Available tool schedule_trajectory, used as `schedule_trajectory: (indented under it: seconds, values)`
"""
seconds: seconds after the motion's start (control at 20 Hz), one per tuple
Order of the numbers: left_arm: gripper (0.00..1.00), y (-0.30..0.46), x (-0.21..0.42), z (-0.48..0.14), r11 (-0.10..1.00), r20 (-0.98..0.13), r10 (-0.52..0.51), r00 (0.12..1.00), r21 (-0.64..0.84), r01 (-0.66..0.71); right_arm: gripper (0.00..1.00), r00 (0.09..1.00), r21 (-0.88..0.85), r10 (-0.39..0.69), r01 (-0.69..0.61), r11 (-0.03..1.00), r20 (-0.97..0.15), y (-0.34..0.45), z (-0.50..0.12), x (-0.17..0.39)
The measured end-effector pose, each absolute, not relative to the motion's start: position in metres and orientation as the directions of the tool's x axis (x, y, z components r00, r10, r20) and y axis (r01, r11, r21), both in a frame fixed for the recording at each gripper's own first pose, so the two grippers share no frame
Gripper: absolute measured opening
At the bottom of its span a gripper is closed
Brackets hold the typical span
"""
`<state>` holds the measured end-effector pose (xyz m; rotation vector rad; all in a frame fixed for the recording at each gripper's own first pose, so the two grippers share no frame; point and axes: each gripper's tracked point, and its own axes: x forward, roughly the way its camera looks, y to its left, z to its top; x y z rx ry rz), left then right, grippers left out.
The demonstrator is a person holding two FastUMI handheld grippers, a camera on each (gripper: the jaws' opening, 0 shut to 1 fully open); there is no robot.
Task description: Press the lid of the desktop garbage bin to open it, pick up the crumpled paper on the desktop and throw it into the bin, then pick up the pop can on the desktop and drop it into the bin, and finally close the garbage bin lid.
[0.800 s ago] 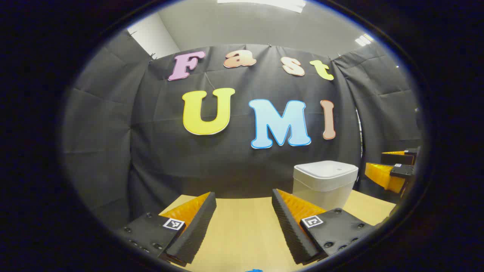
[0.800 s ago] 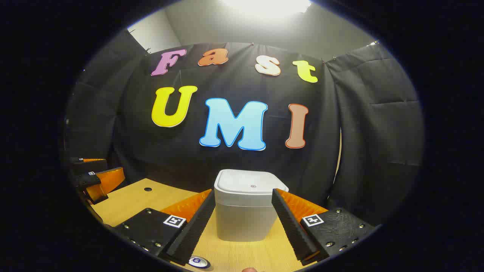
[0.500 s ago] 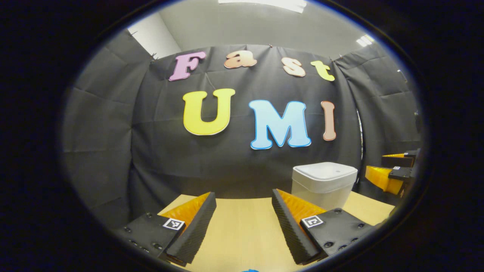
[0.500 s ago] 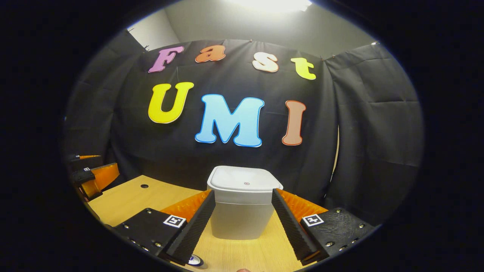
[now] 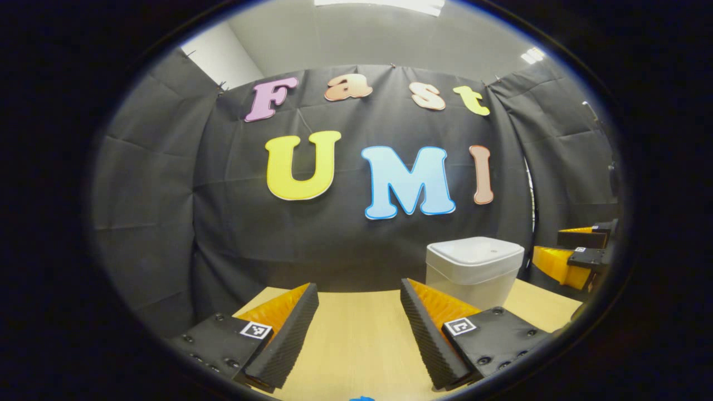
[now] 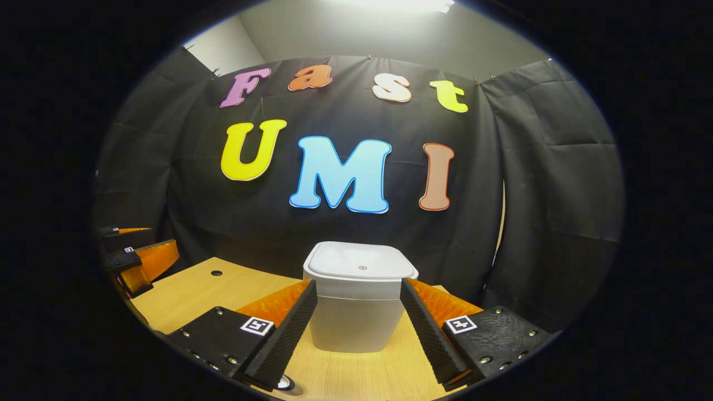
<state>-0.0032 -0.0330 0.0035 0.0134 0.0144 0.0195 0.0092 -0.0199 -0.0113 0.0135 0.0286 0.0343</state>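
On the tabletop: a pale wooden tabletop (image 6: pixel 356 373) runs back to the black cloth wall; a white garbage bin (image 6: pixel 356 323) stands on it near that wall.
Bin lid: the lid (image 6: pixel 359 262) lies flat and closed on the bin, with a small round mark near its middle.
Right gripper: the right gripper (image 6: pixel 356 328) has its jaws spread wide, nothing between the fingers but air; the bin sits straight ahead, framed by the two fingers and apart from both.
Left gripper: the left gripper (image 5: pixel 356 328) is likewise spread and holds nothing; bare tabletop (image 5: pixel 356 345) lies ahead of it up to the wall.
Bin from the left gripper view: the garbage bin (image 5: pixel 473 273) stands off to the right, beyond the right-hand finger, with the right gripper (image 5: pixel 574 259) showing past it at the edge of the picture.
Left gripper from the right gripper view: it (image 6: pixel 139 264) shows at the far left, over the tabletop's left edge, well apart from the bin.
Open room: a wide strip of bare tabletop lies between the bin and the left edge, broken only by a small dark hole (image 6: pixel 216 273).
Pop can: a round metal top (image 6: pixel 285 382), seemingly the pop can, peeks in at the bottom of the right gripper view, under the left-hand finger.
Crumpled paper: cannot tell where it lies.
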Motion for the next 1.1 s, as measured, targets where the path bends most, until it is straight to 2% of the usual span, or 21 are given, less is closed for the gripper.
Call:
schedule_trajectory:
  seconds: [0.1, 0.15, 0.2, 0.25, 0.3, 0.35, 0.45, 0.5, 0.55, 0.6, 0.7, 0.75, 0.8, 1.1]
  values:
    - [0.98, -0.035, -0.006, -0.001, 1.0, -0.025, 0.023, 0.999, 0.016, -0.023, 0.95, 0.998, 0.019, 0.047, -0.046, 0.999, -0.035, -0.019, -0.014, 0.009]
    - [0.98, -0.037, -0.007, -0.001, 1.0, -0.029, 0.024, 0.999, 0.017, -0.024, 0.85, 0.998, 0.016, 0.048, -0.048, 0.999, -0.036, -0.02, -0.014, 0.011]
    - [0.99, -0.039, -0.008, -0.003, 1.0, -0.033, 0.024, 0.999, 0.017, -0.023, 0.83, 0.998, 0.011, 0.053, -0.053, 0.999, -0.036, -0.02, -0.015, 0.012]
    - [0.99, -0.04, -0.008, -0.004, 1.0, -0.037, 0.023, 0.999, 0.016, -0.023, 0.76, 0.997, 0.007, 0.064, -0.064, 0.998, -0.035, -0.018, -0.014, 0.013]
    - [0.99, -0.042, -0.008, -0.004, 1.0, -0.04, 0.021, 0.999, 0.016, -0.021, 0.75, 0.998, -0.007, 0.048, -0.049, 0.999, -0.034, -0.023, -0.015, 0.015]
    - [0.99, -0.045, -0.006, -0.004, 1.0, -0.041, 0.021, 0.999, 0.019, -0.02, 0.61, 0.998, -0.013, 0.053, -0.054, 0.998, -0.026, -0.024, -0.011, 0.015]
    - [0.98, -0.05, -0.006, -0.002, 0.999, -0.036, 0.02, 0.999, 0.027, -0.019, 0.51, 0.998, -0.023, 0.063, -0.064, 0.998, -0.023, -0.023, -0.011, 0.02]
    - [0.98, -0.052, -0.006, -0.001, 0.999, -0.034, 0.017, 0.999, 0.029, -0.016, 0.51, 0.998, -0.029, 0.06, -0.06, 0.998, -0.025, -0.021, -0.012, 0.024]
    - [0.98, -0.055, -0.005, 0.0, 0.999, -0.034, 0.013, 0.999, 0.031, -0.012, 0.39, 0.998, -0.027, 0.059, -0.059, 0.998, -0.02, -0.027, -0.01, 0.028]
    - [0.98, -0.056, -0.005, 0.0, 0.999, -0.034, 0.014, 0.999, 0.034, -0.013, 0.33, 0.997, -0.023, 0.068, -0.069, 0.997, -0.019, -0.023, -0.011, 0.027]
    - [0.99, -0.057, -0.004, -0.001, 0.999, -0.034, 0.017, 0.999, 0.033, -0.016, 0.3, 0.998, -0.029, 0.052, -0.052, 0.998, -0.024, -0.025, -0.01, 0.03]
    - [0.99, -0.058, -0.003, -0.002, 0.999, -0.038, 0.02, 0.999, 0.031, -0.018, 0.14, 0.999, -0.024, 0.029, -0.03, 0.999, -0.014, -0.032, -0.01, 0.042]
    - [0.99, -0.057, -0.003, -0.003, 0.999, -0.041, 0.022, 0.999, 0.029, -0.021, 0.05, 0.999, -0.015, 0.043, -0.043, 0.999, -0.013, -0.03, -0.011, 0.041]
    - [0.99, -0.048, -0.002, -0.009, 0.999, -0.051, 0.048, 0.998, 0.014, -0.047, 0.0, 0.998, 0.012, 0.066, -0.066, 0.998, -0.023, -0.031, -0.014, 0.068]
